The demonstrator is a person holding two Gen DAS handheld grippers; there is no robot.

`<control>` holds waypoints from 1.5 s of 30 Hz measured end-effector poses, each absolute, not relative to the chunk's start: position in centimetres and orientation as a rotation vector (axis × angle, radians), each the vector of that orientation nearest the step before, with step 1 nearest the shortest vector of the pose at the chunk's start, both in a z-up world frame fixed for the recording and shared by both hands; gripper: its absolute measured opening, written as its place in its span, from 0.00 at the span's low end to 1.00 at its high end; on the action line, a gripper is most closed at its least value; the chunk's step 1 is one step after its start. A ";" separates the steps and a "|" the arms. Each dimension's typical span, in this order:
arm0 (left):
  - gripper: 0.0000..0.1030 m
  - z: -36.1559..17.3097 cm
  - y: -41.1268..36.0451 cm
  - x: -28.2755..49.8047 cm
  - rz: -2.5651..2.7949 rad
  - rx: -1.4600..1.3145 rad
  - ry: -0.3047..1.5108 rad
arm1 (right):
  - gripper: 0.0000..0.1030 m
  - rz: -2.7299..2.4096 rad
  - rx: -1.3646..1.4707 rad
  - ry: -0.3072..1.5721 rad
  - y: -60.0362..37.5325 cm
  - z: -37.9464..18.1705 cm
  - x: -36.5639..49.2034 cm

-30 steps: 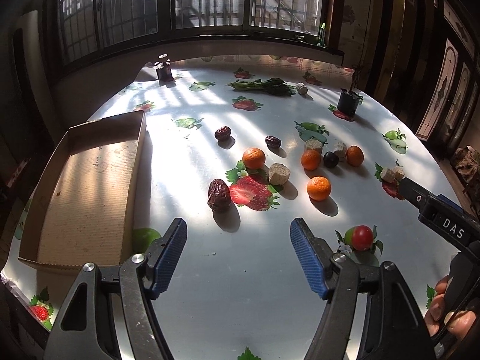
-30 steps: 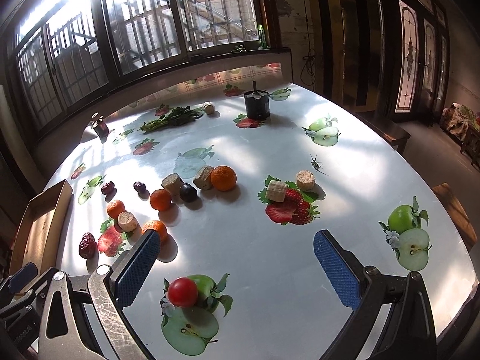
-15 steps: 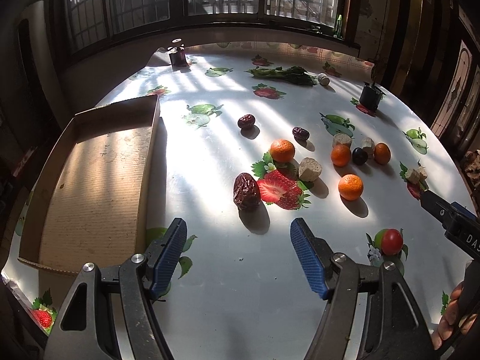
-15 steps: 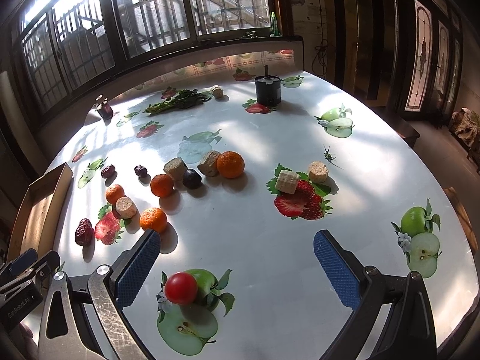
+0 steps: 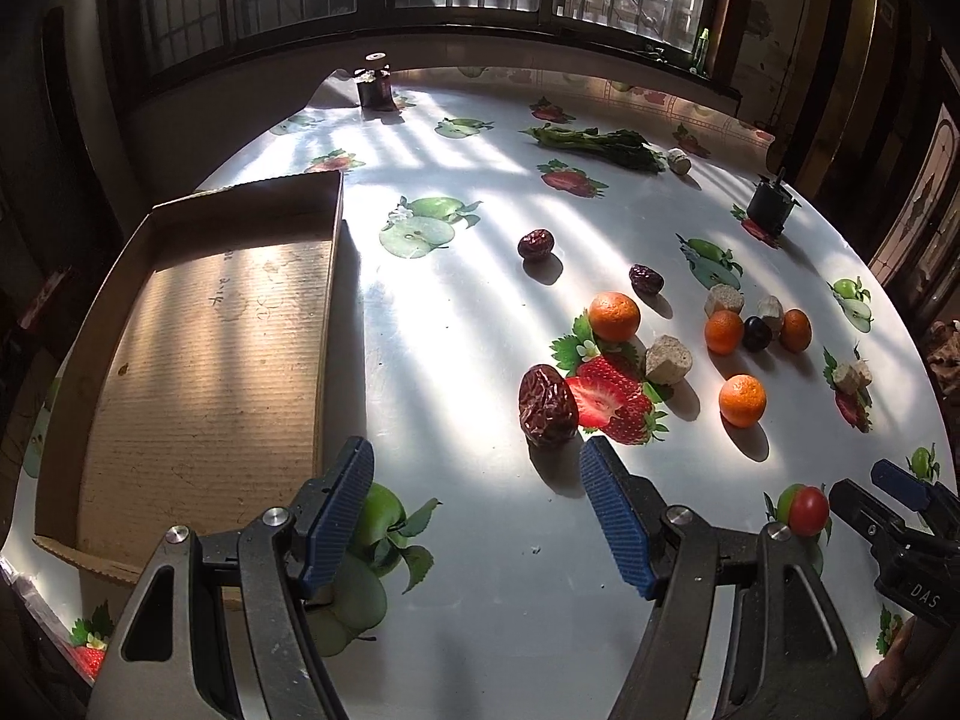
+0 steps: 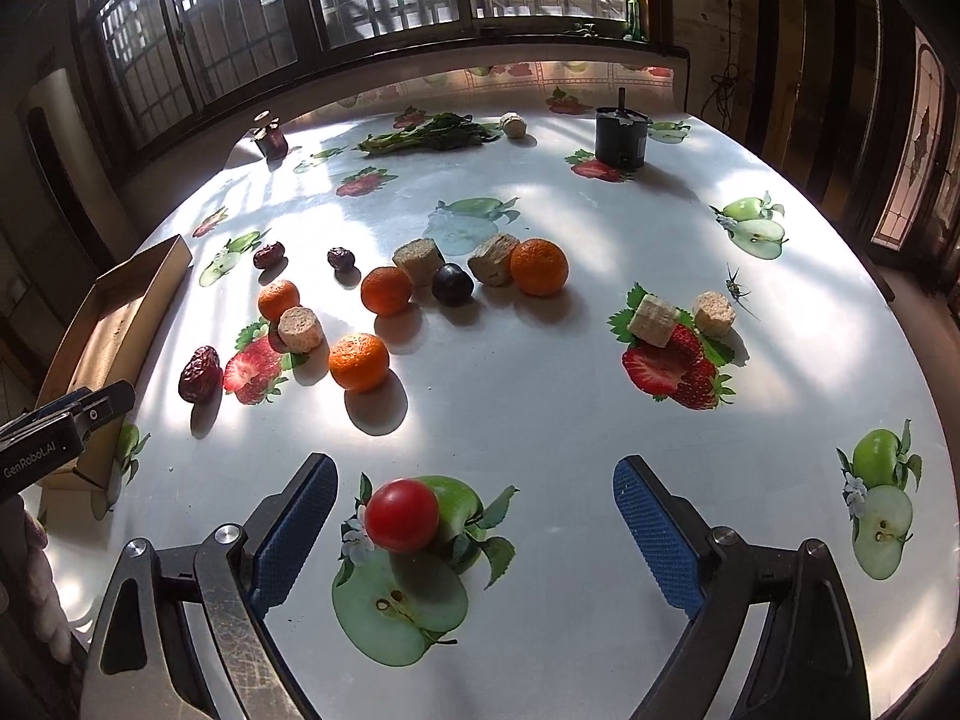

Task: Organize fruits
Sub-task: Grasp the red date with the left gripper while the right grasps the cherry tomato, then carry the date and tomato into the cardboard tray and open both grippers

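While both my claws hang spread and empty, the cardboard tray (image 5: 198, 360) lies along the table's left edge, its right wall just beside my left gripper (image 5: 474, 510). Bare cloth separates that gripper from the large date (image 5: 547, 405). Oranges (image 6: 359, 361) cluster mid-table. The red tomato (image 6: 402, 514) sits between the fingers of my right gripper (image 6: 474, 531), untouched, with open table (image 6: 600, 420) rightward.

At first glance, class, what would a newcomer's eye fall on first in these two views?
Probably the small glossy red tomato, sitting on a printed green apple just ahead of the open right gripper. Next, the four bright orange mandarins scattered mid-table among dark wrinkled dates. At the left edge lies a shallow brown cardboard tray, beside the open left gripper.
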State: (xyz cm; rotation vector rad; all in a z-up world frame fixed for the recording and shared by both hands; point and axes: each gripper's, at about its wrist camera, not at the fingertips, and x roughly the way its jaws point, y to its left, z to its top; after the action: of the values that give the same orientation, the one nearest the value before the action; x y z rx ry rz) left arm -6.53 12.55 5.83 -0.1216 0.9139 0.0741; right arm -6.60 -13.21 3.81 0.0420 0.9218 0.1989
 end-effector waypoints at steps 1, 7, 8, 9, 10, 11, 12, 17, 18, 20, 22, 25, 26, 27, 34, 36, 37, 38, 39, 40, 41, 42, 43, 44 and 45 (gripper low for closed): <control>0.69 5.8 12.5 -6.1 0.063 -0.121 0.920 | 0.81 0.217 0.045 0.936 -13.0 3.7 -6.5; 0.69 4.6 11.0 -2.7 0.066 -0.037 0.932 | 0.74 0.251 0.035 0.980 -12.3 2.7 -5.9; 0.69 4.0 10.9 -2.1 0.066 -0.027 0.948 | 0.74 0.255 0.038 0.987 -12.3 2.6 -5.8; 0.69 3.6 10.8 -1.6 0.062 -0.025 0.962 | 0.74 0.259 0.044 0.993 -12.3 2.4 -5.8; 0.69 3.1 10.7 -1.3 0.051 -0.024 0.972 | 0.74 0.264 0.051 0.999 -12.4 2.4 -5.8; 0.69 2.8 10.5 -1.0 0.039 -0.023 0.976 | 0.74 0.267 0.052 1.002 -12.4 2.3 -5.8; 0.69 2.5 10.4 -0.8 0.028 -0.024 0.978 | 0.74 0.268 0.048 1.005 -12.4 2.2 -5.8; 0.50 1.0 10.2 -0.1 0.005 -0.031 1.010 | 0.70 0.267 -0.013 1.015 -11.3 1.9 -5.8; 0.42 1.1 9.9 -0.1 0.015 -0.006 0.989 | 0.69 0.266 -0.029 1.018 -11.0 1.8 -5.8; 0.26 1.2 9.4 -0.3 -0.016 0.008 0.983 | 0.57 0.258 -0.063 1.031 -10.4 1.4 -5.7; 0.25 1.3 9.0 -0.5 -0.011 0.033 0.977 | 0.47 0.253 -0.088 1.040 -10.0 1.1 -5.6; 0.25 1.5 9.2 -1.2 -0.021 0.022 0.971 | 0.32 0.252 -0.110 1.028 -9.5 1.2 -6.1; 0.25 1.7 9.3 -1.6 -0.024 0.012 0.965 | 0.32 0.260 -0.102 1.024 -9.6 1.3 -6.2; 0.25 2.0 9.5 -2.0 -0.026 0.002 0.956 | 0.32 0.267 -0.094 1.019 -9.6 1.5 -6.4; 0.25 5.8 12.6 -6.2 -0.026 -0.118 0.876 | 0.32 0.318 -0.047 0.965 -9.2 4.0 -7.9; 0.25 6.8 14.0 -7.4 -0.009 -0.138 0.855 | 0.32 0.345 -0.038 0.952 -8.7 4.8 -8.2; 0.25 7.2 14.9 -7.9 0.003 -0.145 0.846 | 0.32 0.365 -0.036 0.945 -8.2 5.3 -8.4; 0.25 7.7 15.8 -8.5 0.021 -0.150 0.835 | 0.32 0.384 -0.036 0.938 -7.8 5.8 -8.6; 0.26 8.0 16.8 -9.0 0.044 -0.153 0.825 | 0.32 0.411 -0.040 0.929 -7.1 6.4 -8.7; 0.25 8.3 17.9 -9.5 0.071 -0.158 0.815 | 0.32 0.438 -0.045 0.919 -6.3 7.0 -8.9; 0.26 8.5 19.1 -10.0 0.100 -0.165 0.807 | 0.32 0.466 -0.048 0.911 -5.4 7.5 -9.0; 0.26 8.6 20.3 -10.3 0.125 -0.172 0.802 | 0.32 0.501 -0.050 0.903 -4.3 8.0 -9.0; 0.26 8.6 21.7 -10.7 0.156 -0.184 0.800 | 0.32 0.535 -0.050 0.900 -3.2 8.5 -9.0; 0.26 8.5 23.0 -10.9 0.187 -0.195 0.801 | 0.32 0.567 -0.050 0.900 -2.1 8.8 -8.9; 0.26 8.3 24.3 -11.1 0.216 -0.202 0.805 | 0.32 0.603 -0.050 0.901 -0.8 9.2 -8.8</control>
State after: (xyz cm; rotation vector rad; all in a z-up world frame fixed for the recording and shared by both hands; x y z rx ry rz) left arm -11.09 24.30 8.32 -0.2016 0.8053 0.2156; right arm -8.77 -0.77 9.19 -0.0504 0.9014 0.6032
